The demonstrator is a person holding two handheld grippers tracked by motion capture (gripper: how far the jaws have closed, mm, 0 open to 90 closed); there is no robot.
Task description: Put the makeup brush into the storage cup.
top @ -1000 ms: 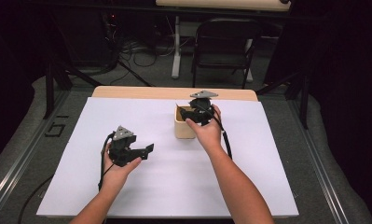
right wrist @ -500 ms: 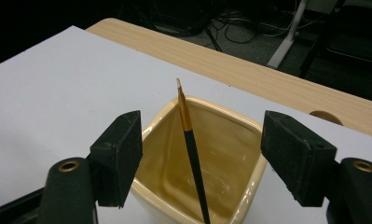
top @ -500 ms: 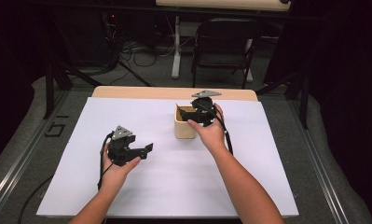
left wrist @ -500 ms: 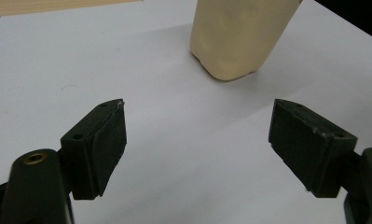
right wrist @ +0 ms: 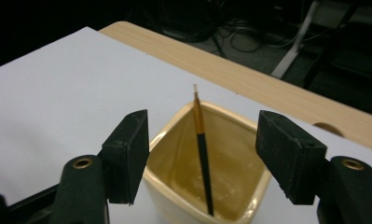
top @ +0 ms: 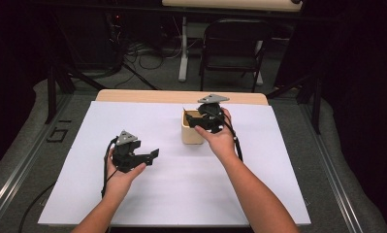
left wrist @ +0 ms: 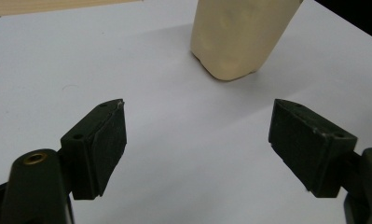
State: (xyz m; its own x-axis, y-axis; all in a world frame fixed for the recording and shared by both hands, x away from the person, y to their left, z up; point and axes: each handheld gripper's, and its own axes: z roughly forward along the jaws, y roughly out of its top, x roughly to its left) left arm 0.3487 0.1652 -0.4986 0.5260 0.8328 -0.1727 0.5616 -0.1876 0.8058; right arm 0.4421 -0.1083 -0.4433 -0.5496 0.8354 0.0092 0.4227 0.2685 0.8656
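A cream square cup [top: 192, 133] stands on the white sheet [top: 171, 194] that covers the bench, a little right of centre and toward the far side. The right tool [top: 200, 121] hangs just above the cup's open top; its jaws have just been closing a little, yet they stand spread, with nothing pinched between them. In the right gripper view a thin stick [right wrist: 202, 154], black below and amber near the tip, stands in the cup [right wrist: 174, 196], leaning against the far wall, its upper end rising between the two pads without touching either. The left tool [top: 150, 156] sits lower and to the left, near the person, well apart from the cup, jaws spread wide over bare sheet. From the left gripper view the cup [left wrist: 239, 37] appears beyond the open jaws.
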